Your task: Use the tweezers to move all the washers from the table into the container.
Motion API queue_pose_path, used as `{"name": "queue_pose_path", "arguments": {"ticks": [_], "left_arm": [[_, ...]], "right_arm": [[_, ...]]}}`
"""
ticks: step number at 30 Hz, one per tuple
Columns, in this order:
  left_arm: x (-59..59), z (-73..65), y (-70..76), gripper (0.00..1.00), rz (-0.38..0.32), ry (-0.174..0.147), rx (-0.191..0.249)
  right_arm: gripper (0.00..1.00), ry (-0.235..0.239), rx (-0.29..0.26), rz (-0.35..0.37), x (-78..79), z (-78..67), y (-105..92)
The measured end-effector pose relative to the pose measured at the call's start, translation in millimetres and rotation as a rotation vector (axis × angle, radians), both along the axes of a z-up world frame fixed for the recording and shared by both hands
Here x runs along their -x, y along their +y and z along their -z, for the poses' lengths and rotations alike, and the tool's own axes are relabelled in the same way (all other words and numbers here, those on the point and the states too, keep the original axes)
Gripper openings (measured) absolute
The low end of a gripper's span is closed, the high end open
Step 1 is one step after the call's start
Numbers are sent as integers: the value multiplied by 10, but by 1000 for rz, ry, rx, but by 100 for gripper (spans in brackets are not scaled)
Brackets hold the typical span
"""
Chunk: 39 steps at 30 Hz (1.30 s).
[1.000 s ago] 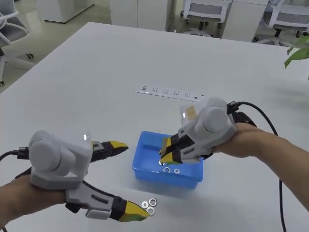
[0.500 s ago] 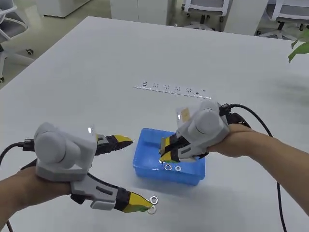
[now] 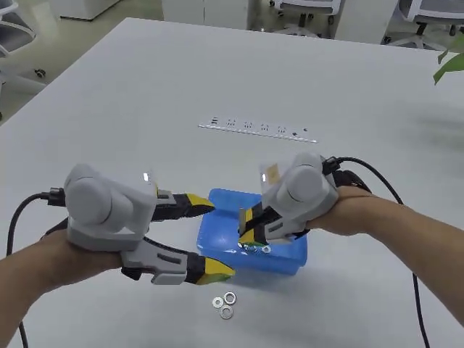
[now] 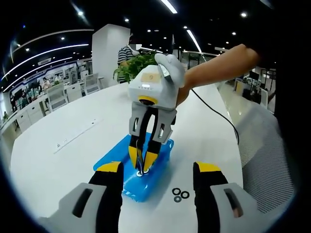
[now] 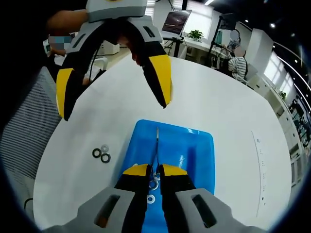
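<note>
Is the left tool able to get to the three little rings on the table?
Probably yes. The rings lie on bare table beside the blue box, uncovered, and the left tool hangs open close by. The right tool, holding tweezers, is in the box, out of the way.

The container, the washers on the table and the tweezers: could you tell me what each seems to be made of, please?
Container: probably plastic, uniform bright blue, glossy highlights on its floor. Washers: likely metal, thin silvery rings, though dark in both gripper views. Tweezers: apparently metal, a slim grey blade held in the right tool.
</note>
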<state>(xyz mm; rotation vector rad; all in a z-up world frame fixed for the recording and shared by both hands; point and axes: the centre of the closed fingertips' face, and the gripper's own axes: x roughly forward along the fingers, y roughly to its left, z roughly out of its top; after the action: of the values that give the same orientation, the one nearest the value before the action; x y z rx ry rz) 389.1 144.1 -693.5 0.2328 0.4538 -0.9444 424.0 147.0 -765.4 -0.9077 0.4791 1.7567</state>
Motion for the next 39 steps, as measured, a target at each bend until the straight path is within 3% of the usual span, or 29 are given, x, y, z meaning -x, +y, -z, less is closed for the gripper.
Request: {"name": "queue_pose_path", "arguments": {"ticks": [4,12,16,23,39], "left_arm": [[-57,14,-7,54,8,4,-6],[-228,-54,-80,33,14,-31,-17],[-316,-40,-94,26,27,-48,-46],[-361,12,-134,14,68,-41,-68],[-400,54,-190,7,98,-42,-77]], "right_arm": [[9,1,-1,-4,-2,4,10],[9,3,-5,-8,3,3,12],[9,1,-5,-13,10,2,9],[9,-3,-6,-22,15,6,4],[10,-10,4,-35,34,7,-23]]}}
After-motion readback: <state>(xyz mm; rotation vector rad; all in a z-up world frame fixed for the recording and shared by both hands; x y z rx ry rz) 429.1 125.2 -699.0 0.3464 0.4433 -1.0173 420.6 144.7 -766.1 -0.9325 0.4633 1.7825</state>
